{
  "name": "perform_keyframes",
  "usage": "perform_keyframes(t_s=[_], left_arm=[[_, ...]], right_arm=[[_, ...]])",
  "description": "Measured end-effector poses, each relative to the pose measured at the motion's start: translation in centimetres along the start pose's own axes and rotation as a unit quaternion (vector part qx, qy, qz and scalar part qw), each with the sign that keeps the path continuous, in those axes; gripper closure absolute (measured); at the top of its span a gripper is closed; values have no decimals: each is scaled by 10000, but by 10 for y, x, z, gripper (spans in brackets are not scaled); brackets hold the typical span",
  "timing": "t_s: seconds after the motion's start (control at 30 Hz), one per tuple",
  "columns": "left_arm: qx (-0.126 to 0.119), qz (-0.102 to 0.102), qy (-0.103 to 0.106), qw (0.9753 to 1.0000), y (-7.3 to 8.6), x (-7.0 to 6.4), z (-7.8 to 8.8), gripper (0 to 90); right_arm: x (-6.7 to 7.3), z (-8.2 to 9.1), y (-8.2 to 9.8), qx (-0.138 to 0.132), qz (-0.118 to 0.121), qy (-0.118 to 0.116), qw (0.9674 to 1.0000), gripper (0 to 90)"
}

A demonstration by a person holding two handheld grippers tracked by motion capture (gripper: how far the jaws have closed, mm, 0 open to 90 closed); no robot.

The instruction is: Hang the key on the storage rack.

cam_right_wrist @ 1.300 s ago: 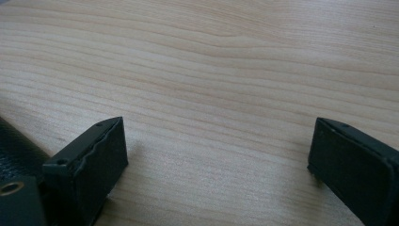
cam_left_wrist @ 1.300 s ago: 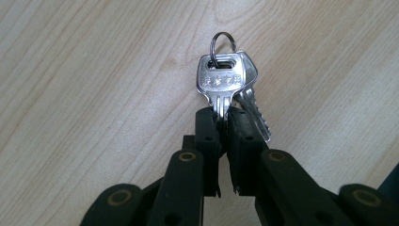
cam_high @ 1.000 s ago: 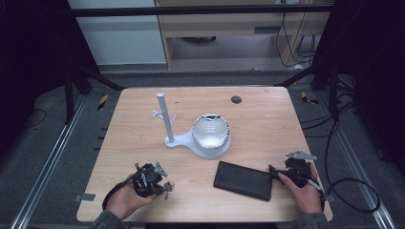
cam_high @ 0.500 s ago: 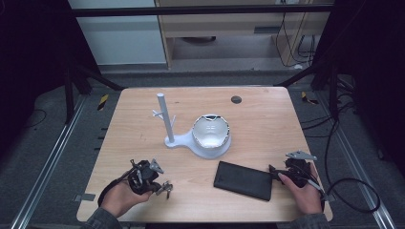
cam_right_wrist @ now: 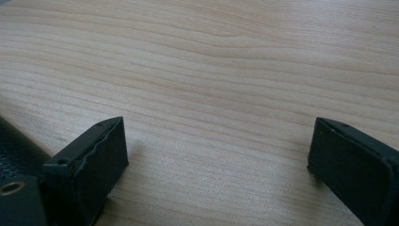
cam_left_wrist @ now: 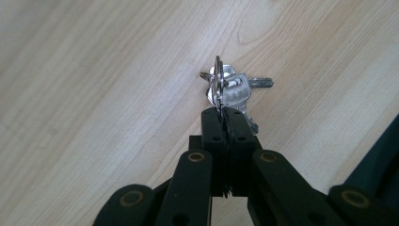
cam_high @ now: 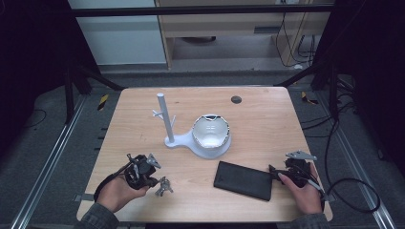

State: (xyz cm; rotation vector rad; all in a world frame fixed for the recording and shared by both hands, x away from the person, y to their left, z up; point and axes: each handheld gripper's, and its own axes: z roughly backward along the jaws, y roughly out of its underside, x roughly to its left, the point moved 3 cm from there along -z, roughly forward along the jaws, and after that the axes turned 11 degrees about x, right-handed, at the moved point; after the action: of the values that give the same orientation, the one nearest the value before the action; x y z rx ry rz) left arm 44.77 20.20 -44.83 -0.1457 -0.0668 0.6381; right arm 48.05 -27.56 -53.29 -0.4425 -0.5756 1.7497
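Left claw pinching keys by ring, jaws pressed tight on thin metal; ring stands on edge, likely so bunch hangs free for hooking. In high view keys sit low over worktop, well in front of stand, toward its left. Stand has small pegs on post, probable hanging spot. Bowl just right of stand, on its base. Right claw spread, empty, idling over bare wood. Wallet front-right of stand, touching right claw's tip.
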Motion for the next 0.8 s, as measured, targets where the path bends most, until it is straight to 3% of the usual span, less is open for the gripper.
perform_keyframes(t_s=[0.03, 0.07, 0.2, 0.4, 0.8], left_arm=[[0, 0, 0, 10000, 0, 0, 0, 882], [-39, -40, -54, 10000, -2, 1, 13, 882], [-114, -72, -142, 9998, -9, 3, 34, 882], [-31, -162, -260, 9995, -18, 7, 49, 883], [-480, 92, -338, 9982, -31, 26, 102, 883]], right_arm=[[0, 0, 0, -1, 2, 1, 10000, 54], [0, 0, 0, -1, 1, 2, 10000, 54], [0, 0, 0, 1, 1, 6, 10000, 53], [0, 0, 0, 2, -2, 4, 10000, 53], [0, 0, 0, 8, -8, -1, 10000, 52]])
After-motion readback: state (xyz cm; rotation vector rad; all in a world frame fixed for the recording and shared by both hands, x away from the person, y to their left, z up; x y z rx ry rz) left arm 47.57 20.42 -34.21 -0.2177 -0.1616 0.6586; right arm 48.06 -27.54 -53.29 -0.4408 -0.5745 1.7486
